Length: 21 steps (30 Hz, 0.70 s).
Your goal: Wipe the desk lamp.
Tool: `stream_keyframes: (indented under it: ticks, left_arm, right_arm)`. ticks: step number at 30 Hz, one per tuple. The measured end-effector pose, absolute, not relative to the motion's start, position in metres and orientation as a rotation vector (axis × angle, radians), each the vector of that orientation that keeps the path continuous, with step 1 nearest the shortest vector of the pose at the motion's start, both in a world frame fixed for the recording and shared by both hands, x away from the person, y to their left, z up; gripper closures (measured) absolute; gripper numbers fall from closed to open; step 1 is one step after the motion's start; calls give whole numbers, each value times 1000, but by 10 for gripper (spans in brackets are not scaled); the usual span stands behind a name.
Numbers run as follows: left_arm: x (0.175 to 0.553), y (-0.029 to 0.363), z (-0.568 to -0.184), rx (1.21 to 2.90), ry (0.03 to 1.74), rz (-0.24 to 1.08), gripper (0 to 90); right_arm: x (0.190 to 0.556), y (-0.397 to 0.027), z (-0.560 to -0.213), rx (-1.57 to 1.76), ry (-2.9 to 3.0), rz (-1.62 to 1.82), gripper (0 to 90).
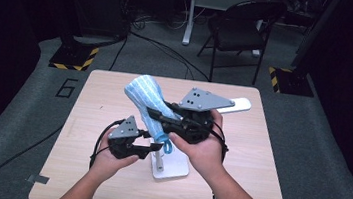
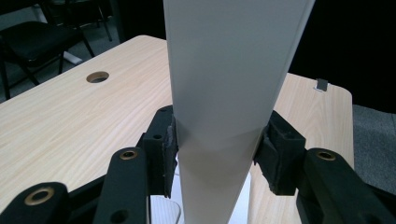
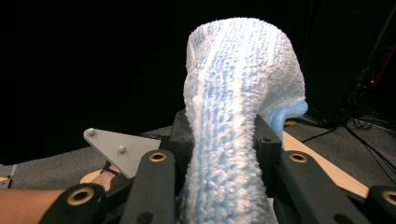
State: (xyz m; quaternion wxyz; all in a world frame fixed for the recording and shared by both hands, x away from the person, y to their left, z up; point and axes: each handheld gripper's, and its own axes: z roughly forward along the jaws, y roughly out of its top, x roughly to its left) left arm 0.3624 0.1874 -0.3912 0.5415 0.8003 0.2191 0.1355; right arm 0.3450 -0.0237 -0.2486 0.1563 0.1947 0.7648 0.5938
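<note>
A fuzzy blue-and-white sock [image 1: 144, 97] is pulled over a white upright post whose square base [image 1: 170, 169] rests on the wooden table [image 1: 238, 162]. My right gripper [image 1: 156, 114] comes in from the right and is shut on the sock [image 3: 238, 116], which bulges above its jaws [image 3: 224, 140]. A blue loop [image 1: 167, 144] hangs from the sock's lower end. Lower down, my left gripper [image 1: 155, 147] is shut on the bare white post [image 2: 224, 93], with a pad pressed on each side [image 2: 215, 154].
A white flat piece [image 1: 236, 105] lies at the table's far right. The tabletop has a round hole [image 2: 97, 76]. A black chair [image 1: 238, 26] and cables stand on the floor beyond the table. The left gripper's grey plate [image 3: 122, 149] shows in the right gripper view.
</note>
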Motion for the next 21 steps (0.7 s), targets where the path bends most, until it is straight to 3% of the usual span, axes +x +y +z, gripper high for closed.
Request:
stream_keyframes:
  ticks: [21]
  left_arm:
    - [363,192,-392,1907,512,311,530]
  right_arm:
    - [350,-40,-250,621,2189,1665,691]
